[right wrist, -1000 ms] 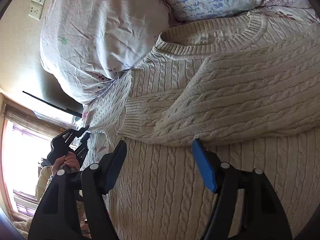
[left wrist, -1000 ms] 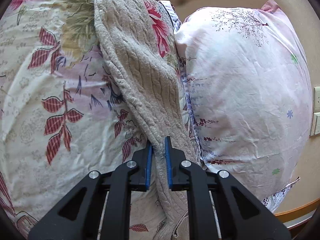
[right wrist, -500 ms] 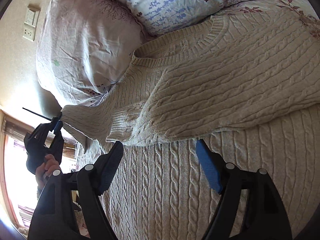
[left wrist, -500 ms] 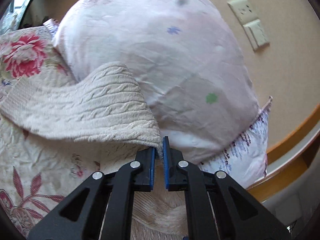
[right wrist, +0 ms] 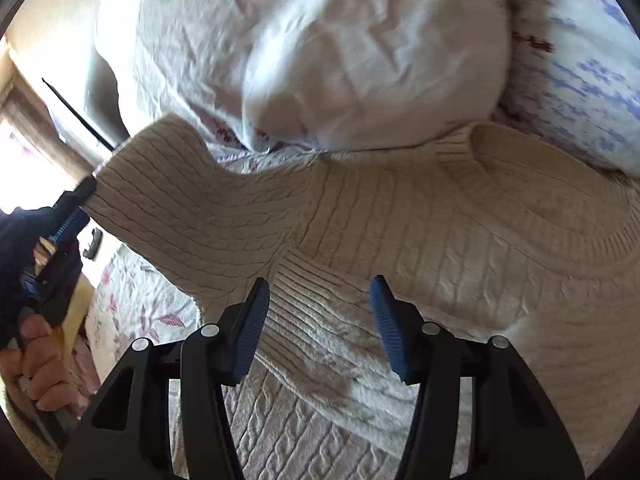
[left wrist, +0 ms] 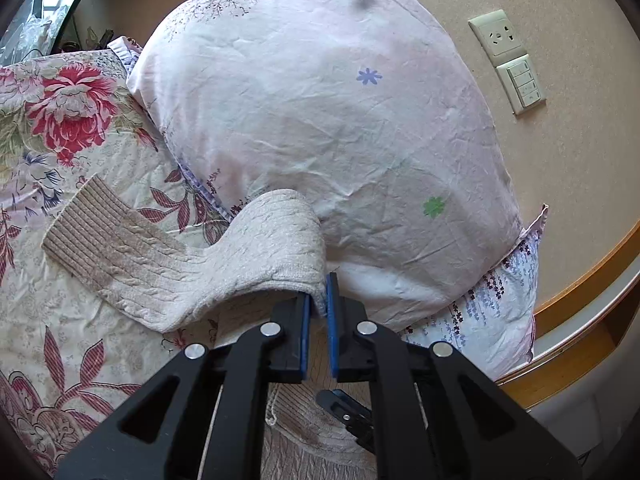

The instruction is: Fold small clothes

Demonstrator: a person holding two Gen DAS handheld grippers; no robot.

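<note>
A cream cable-knit sweater lies on the bed with its neck toward the pillows. My left gripper is shut on the edge of one sleeve and holds it lifted. That sleeve's ribbed cuff rests on the floral sheet. In the right wrist view the left gripper holds the raised sleeve at the left. My right gripper hovers over the other sleeve's cuff, folded across the chest. Its jaws are closing, and the pads stand apart from the knit.
A big pale pillow leans against the wall beside the lifted sleeve, with a blue-flowered one below it. A socket and switch are on the wall. The floral sheet stretches left. A hand grips the left tool.
The left gripper has risen and rolled, drawing the sleeve up off the sheet. The right gripper has slid toward the pillows, over the folded cuff, with its jaws narrower.
</note>
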